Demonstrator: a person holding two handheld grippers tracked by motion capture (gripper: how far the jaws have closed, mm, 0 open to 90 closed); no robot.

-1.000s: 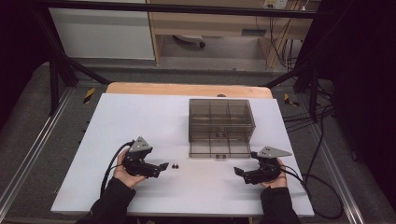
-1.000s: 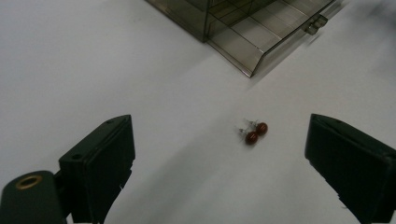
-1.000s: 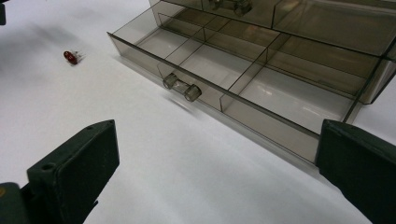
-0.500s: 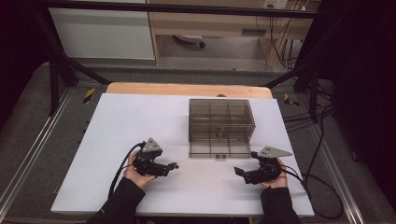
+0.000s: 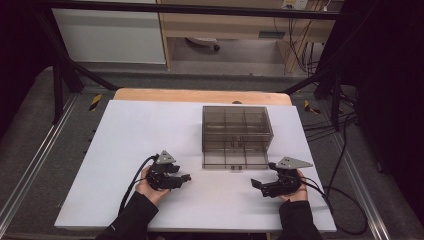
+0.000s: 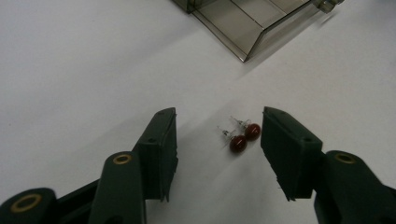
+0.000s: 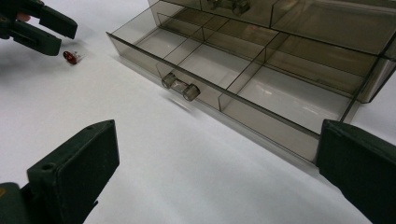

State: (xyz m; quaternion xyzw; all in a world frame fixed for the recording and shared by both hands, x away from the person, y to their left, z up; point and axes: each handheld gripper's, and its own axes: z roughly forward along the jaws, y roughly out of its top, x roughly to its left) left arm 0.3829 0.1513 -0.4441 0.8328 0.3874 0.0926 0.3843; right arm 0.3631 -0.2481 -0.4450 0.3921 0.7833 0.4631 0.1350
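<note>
Two small red stud earrings (image 6: 245,137) lie side by side on the white table (image 5: 150,125). My left gripper (image 6: 218,122) is low over them with a jaw on either side. Its jaws have just been closing, but the pads stand apart from the earrings and touch neither. From the right gripper view the earrings (image 7: 70,57) lie just below the left gripper (image 7: 51,30). My right gripper (image 7: 217,135) is open wide and empty, facing the pulled-out drawer (image 7: 243,70) of a smoky clear organiser box (image 5: 235,135). In the high view, the left gripper (image 5: 185,179) and right gripper (image 5: 256,185) rest near the front edge.
The drawer has several empty compartments and a clear knob (image 7: 180,86) on its front. A wooden board (image 5: 200,95) edges the table's far side. Cables (image 5: 340,200) trail off to the right, and metal rails (image 5: 30,160) run along the left.
My left gripper has moved right and down onto the earrings' spot, and its jaws have narrowed around them. The right gripper has stayed still.
</note>
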